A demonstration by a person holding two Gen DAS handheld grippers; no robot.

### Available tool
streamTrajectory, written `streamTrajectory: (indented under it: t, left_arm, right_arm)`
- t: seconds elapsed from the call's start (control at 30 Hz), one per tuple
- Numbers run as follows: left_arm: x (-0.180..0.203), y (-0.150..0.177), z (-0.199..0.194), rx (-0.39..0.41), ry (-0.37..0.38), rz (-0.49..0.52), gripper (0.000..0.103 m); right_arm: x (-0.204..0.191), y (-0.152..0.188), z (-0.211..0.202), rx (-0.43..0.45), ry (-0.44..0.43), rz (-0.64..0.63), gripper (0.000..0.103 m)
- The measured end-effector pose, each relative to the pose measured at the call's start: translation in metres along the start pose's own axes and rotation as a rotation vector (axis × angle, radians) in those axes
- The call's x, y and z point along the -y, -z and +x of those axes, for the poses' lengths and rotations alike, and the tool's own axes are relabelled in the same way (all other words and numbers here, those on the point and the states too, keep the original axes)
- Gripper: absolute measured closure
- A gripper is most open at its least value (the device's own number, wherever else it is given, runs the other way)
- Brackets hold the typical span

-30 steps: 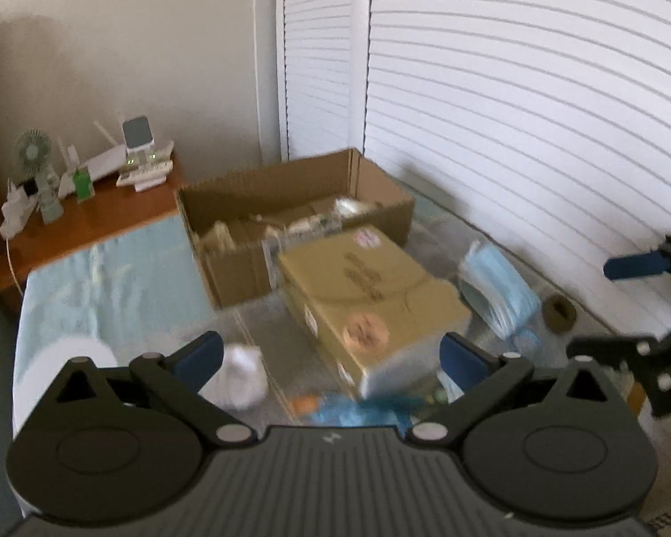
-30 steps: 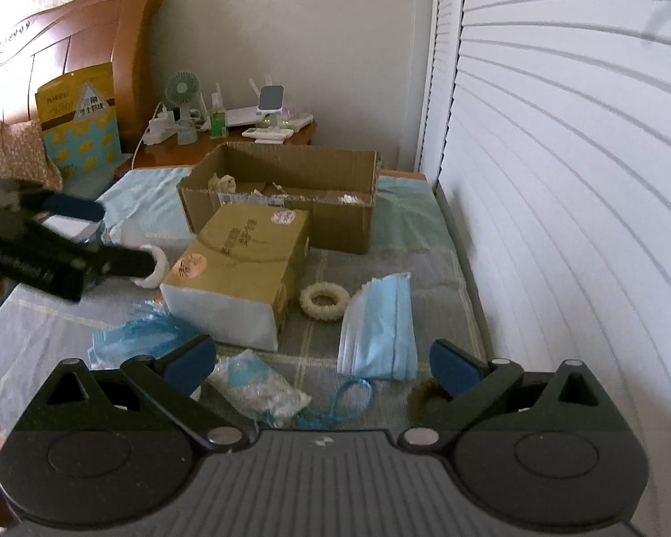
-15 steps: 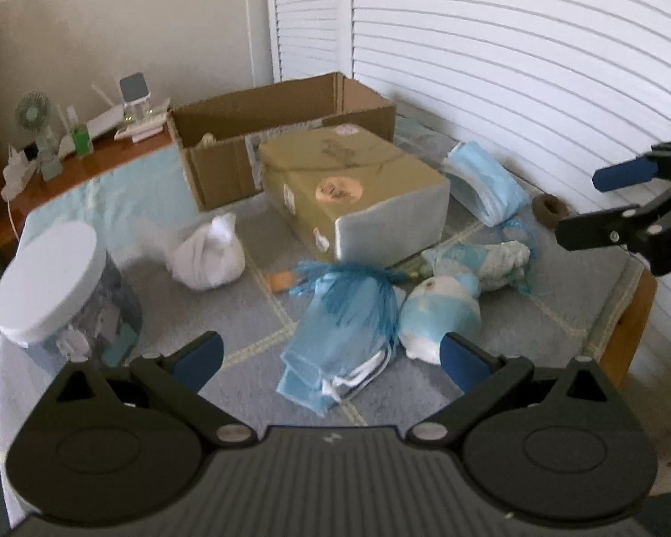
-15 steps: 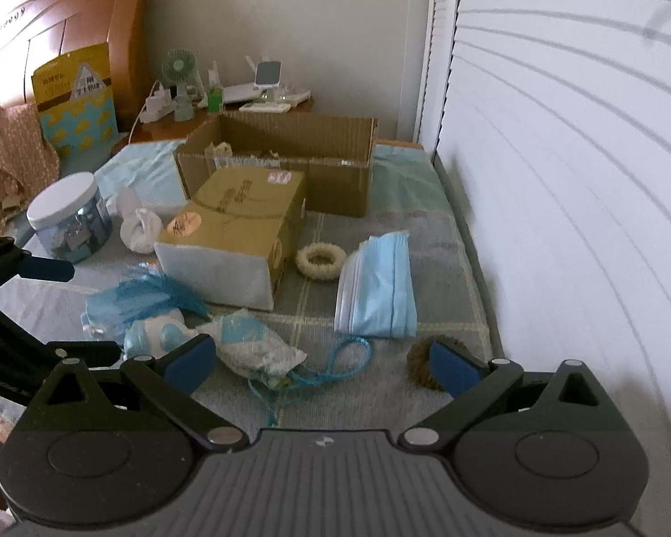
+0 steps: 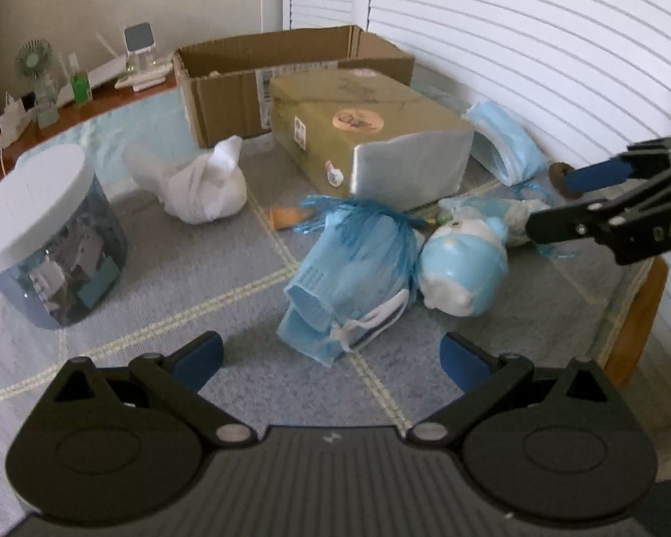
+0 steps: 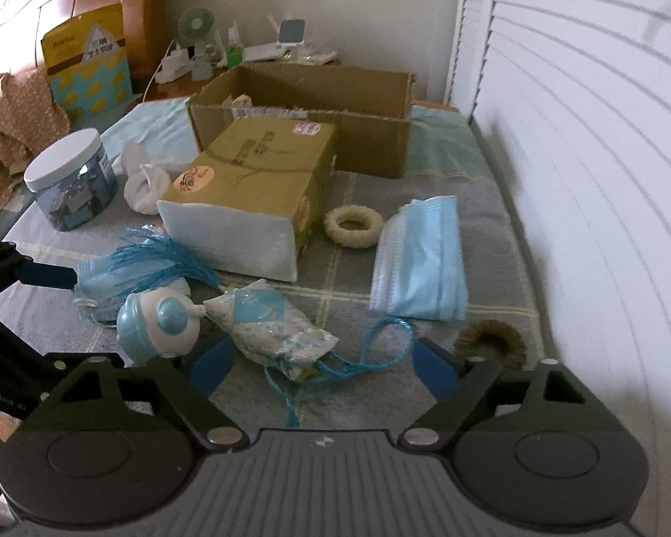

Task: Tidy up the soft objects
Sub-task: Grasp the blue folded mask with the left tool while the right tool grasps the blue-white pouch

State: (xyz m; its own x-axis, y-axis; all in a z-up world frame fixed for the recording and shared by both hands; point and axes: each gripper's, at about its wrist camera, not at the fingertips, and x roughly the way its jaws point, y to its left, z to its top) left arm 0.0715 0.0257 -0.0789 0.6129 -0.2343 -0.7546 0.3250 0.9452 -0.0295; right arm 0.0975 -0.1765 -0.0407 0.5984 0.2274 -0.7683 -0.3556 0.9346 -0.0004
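Observation:
My left gripper [image 5: 331, 353] hangs open just above a bundle of blue face masks [image 5: 349, 277] tied with blue raffia; nothing sits between its fingers. Beside the bundle lies a blue-and-white plush doll [image 5: 465, 268]. My right gripper [image 6: 322, 367] is low over the doll's wrapped body [image 6: 273, 326] and a blue cord [image 6: 380, 349]. Its jaws are closing with the wrap's near end between them, and the pads do not press on it. A white cloth bundle [image 5: 201, 188], a flat stack of blue masks [image 6: 420, 264], a cream ring [image 6: 353, 226] and a brown ring [image 6: 492, 342] lie on the grey bedspread [image 5: 179, 295].
A closed tan box [image 5: 371, 134] stands mid-bed in front of an open cardboard box [image 5: 290, 71] holding several items. A white-lidded jar [image 5: 49, 241] stands at the left. White louvred doors run along the right side, where the wooden bed edge [image 5: 635, 313] shows. A nightstand with a small fan [image 6: 197, 40] sits behind.
Both grippers have come down toward the bedspread and tipped lower. The left view has swung from the boxes onto the mask bundle. The right fingers now stand closer together.

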Motion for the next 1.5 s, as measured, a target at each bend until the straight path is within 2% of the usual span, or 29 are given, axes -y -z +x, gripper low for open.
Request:
streamTrajectory:
  t: [0.2, 0.33, 0.43, 0.5, 0.6, 0.67, 0.83, 1.03, 1.17, 1.33, 1.5]
  left_arm:
    - [0.000, -0.001, 0.001, 0.001, 0.005, 0.018, 0.000]
    - [0.000, -0.001, 0.001, -0.002, 0.007, 0.020, 0.000]
    - [0.000, -0.003, 0.001, -0.013, 0.004, 0.019, 0.000]
    - [0.000, -0.004, 0.002, -0.017, 0.002, 0.017, 0.000]
    - [0.000, -0.003, 0.002, -0.012, 0.000, 0.016, 0.000]
    - [0.000, -0.003, 0.002, -0.010, 0.000, 0.017, 0.000]
    - [0.000, -0.005, 0.002, -0.015, 0.000, 0.039, 0.000]
    - [0.010, -0.011, -0.004, 0.018, -0.031, 0.169, 0.001]
    - [0.013, -0.021, -0.004, 0.046, -0.019, 0.233, 0.008]
    - [0.019, -0.030, 0.004, 0.050, 0.001, 0.321, 0.023]
    - [0.015, -0.036, 0.011, 0.038, 0.044, 0.352, 0.041]
  right_arm:
    - [-0.005, -0.005, 0.020, -0.040, -0.043, -0.024, 0.024]
    - [-0.006, -0.008, 0.027, -0.045, -0.071, -0.024, 0.025]
    - [-0.007, -0.009, 0.031, -0.042, -0.087, -0.029, 0.031]
    - [-0.009, -0.009, 0.032, -0.031, -0.096, -0.040, 0.038]
    - [-0.013, -0.010, 0.030, -0.024, -0.113, -0.054, 0.055]
    - [-0.015, -0.009, 0.029, -0.021, -0.113, -0.065, 0.061]
    - [-0.015, -0.010, 0.021, -0.001, -0.101, -0.056, 0.066]
    - [-0.007, -0.008, 0.005, 0.021, -0.062, -0.034, 0.067]
    - [-0.002, -0.004, 0.000, 0.024, -0.054, -0.012, 0.067]
    - [0.002, -0.002, -0.003, 0.026, -0.034, 0.003, 0.067]
    - [0.005, -0.003, -0.007, 0.030, -0.029, 0.012, 0.067]
